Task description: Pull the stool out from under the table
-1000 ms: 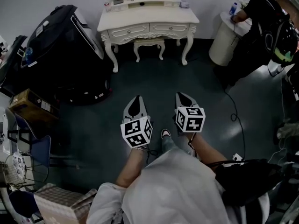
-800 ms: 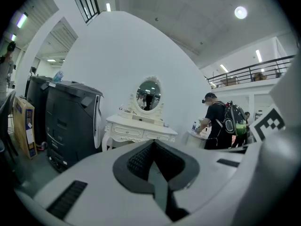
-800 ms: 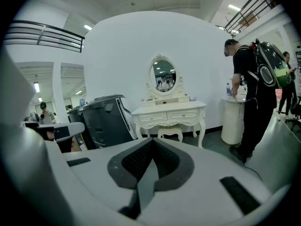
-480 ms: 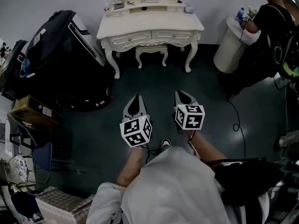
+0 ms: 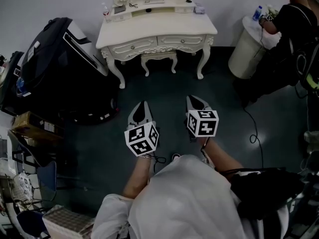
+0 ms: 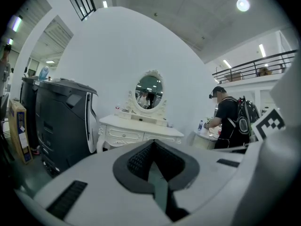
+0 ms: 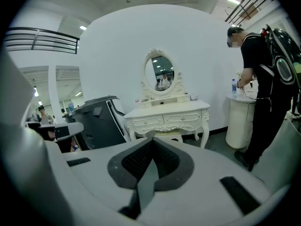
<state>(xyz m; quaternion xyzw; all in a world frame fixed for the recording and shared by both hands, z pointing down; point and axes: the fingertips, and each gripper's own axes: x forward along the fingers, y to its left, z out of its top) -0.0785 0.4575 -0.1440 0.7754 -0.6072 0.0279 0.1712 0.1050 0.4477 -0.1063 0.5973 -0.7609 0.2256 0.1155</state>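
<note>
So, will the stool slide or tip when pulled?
The stool is probably stiff and fairly light: small, with thin curved legs. On the glossy floor it should slide, though a high pull may tip it. Tucked under the table, it might catch a leg.

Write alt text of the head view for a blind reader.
The left hand-held gripper and right hand-held gripper, both shut, point across a dark floor toward a white dressing table with a stool tucked under it. A person stands at right.
</note>
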